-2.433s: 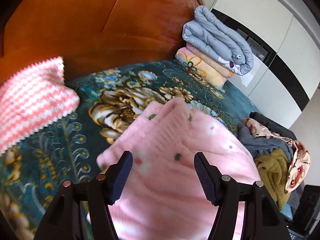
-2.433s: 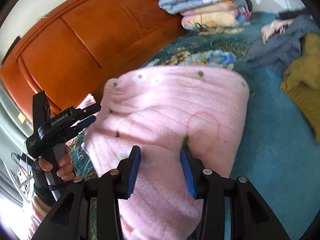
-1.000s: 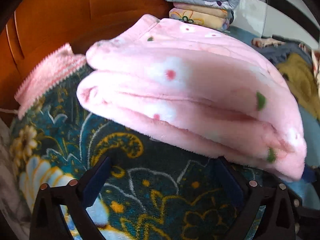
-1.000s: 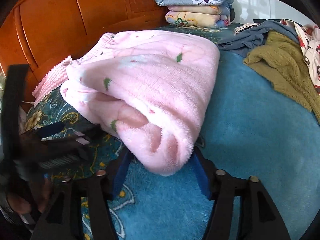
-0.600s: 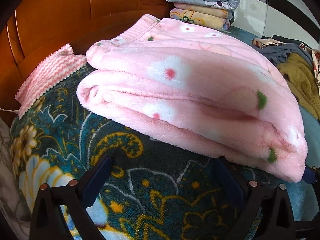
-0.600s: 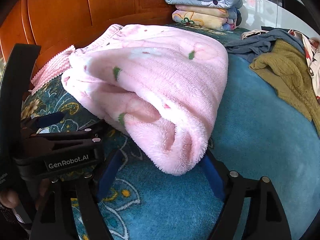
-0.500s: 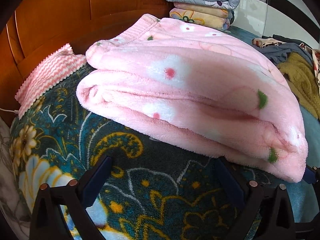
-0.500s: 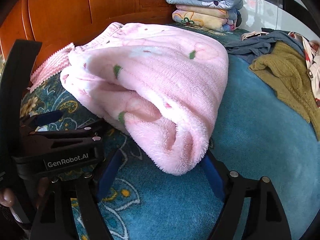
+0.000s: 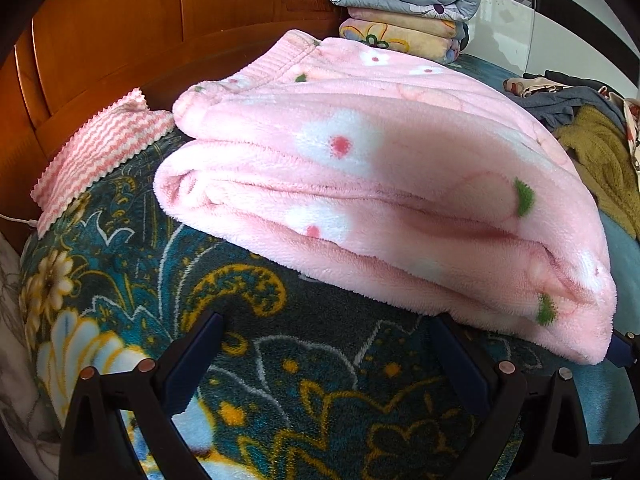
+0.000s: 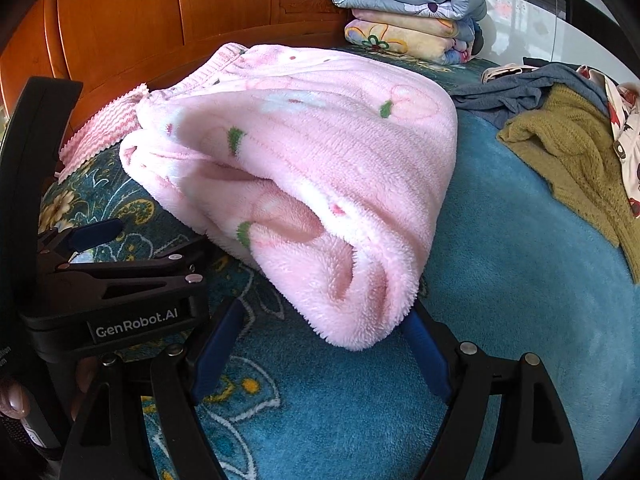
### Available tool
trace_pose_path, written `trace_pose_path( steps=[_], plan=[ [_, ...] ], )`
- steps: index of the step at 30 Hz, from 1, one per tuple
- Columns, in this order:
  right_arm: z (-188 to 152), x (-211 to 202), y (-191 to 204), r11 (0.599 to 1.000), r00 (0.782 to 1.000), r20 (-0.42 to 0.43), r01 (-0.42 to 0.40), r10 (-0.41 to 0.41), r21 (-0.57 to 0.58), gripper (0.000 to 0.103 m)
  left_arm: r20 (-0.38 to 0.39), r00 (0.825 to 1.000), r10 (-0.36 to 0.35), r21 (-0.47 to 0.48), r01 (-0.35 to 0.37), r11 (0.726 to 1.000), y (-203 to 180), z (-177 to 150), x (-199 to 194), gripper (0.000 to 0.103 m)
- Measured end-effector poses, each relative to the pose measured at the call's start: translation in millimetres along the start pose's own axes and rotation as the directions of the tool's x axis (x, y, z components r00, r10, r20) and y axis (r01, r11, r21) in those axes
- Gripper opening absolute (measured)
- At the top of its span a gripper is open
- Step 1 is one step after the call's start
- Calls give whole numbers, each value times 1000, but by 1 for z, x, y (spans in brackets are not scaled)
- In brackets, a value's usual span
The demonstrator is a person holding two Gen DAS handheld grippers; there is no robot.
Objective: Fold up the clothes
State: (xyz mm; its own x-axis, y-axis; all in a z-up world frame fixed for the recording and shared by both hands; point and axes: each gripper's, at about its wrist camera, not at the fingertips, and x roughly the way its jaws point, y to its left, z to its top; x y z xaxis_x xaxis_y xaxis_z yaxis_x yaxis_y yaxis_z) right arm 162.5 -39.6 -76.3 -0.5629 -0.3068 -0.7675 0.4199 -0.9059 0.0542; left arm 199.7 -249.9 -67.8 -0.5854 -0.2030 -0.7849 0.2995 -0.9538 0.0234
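Looking along the left gripper [image 9: 326, 354], spread wide and empty just near the folded pink fleece garment [image 9: 380, 184] on the bedspread [image 9: 132, 264], its loose layers could slump; the right gripper [image 10: 320, 344], equally wide and empty, could snag the fluffy near corner.

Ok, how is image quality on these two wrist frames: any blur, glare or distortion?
Left wrist view: sharp, no motion blur; strong fisheye bending, dark corners; the pink fleece garment is evenly lit, with bright glare off the white wardrobe. Right wrist view: equally sharp; the headboard curves with the lens, and the window area is overexposed.
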Motion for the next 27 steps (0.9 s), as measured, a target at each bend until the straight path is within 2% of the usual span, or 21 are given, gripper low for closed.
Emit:
trace_pose_path(
  steps=[27],
  plan=[
    [-3,1,-1,1000,1000,8,-15,15,10,81,-2,1000,1,0,-1,1000,10,14,2,103]
  ],
)
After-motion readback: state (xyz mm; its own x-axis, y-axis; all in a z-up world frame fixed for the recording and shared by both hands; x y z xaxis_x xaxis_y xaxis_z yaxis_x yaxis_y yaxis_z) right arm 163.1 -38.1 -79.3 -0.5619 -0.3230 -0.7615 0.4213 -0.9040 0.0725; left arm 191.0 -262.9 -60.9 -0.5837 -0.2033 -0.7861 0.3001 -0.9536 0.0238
